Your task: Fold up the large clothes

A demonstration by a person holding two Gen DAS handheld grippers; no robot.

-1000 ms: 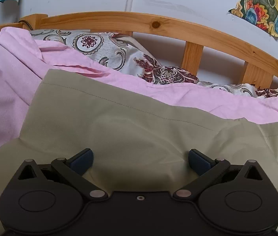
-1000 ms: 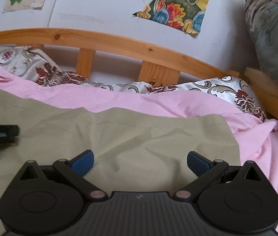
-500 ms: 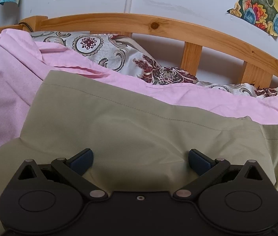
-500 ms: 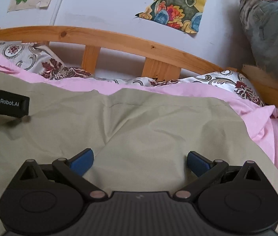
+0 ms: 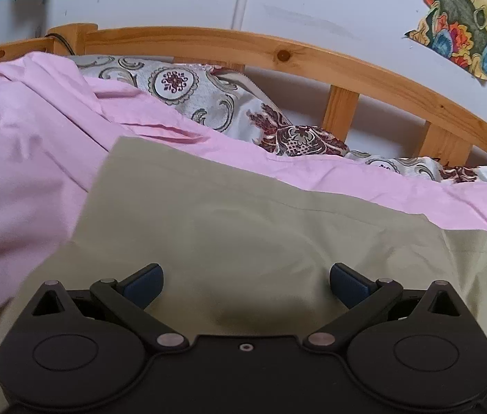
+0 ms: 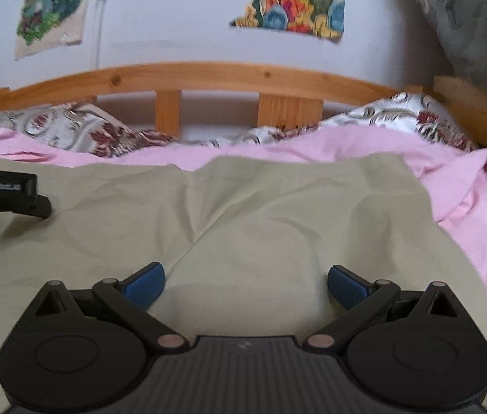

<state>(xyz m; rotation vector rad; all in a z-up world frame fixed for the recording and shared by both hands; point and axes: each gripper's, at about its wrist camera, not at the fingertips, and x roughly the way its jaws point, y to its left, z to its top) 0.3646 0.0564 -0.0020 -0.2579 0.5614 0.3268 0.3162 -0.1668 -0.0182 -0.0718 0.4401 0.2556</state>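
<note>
A large khaki-green garment [image 5: 243,227] lies spread on a pink bedsheet [image 5: 26,158]. It also shows in the right wrist view [image 6: 278,214], with a crease running down its middle. My left gripper [image 5: 246,279] is open and empty, low over the garment's left part. My right gripper [image 6: 245,281] is open and empty over the garment's right part. The left gripper's black body [image 6: 5,193] shows at the left edge of the right wrist view.
A wooden headboard [image 5: 312,58] with slats runs along the back, with patterned pillows [image 5: 209,103] in front of it. The pink sheet [image 6: 478,200] bunches at the right. Posters hang on the white wall [image 6: 288,3]. Dark hanging fabric [image 6: 467,17] is at the far right.
Both grippers have drawn back toward the garment's near side, so more of the green cloth shows. The right wrist view has swung left. Both stay open.
</note>
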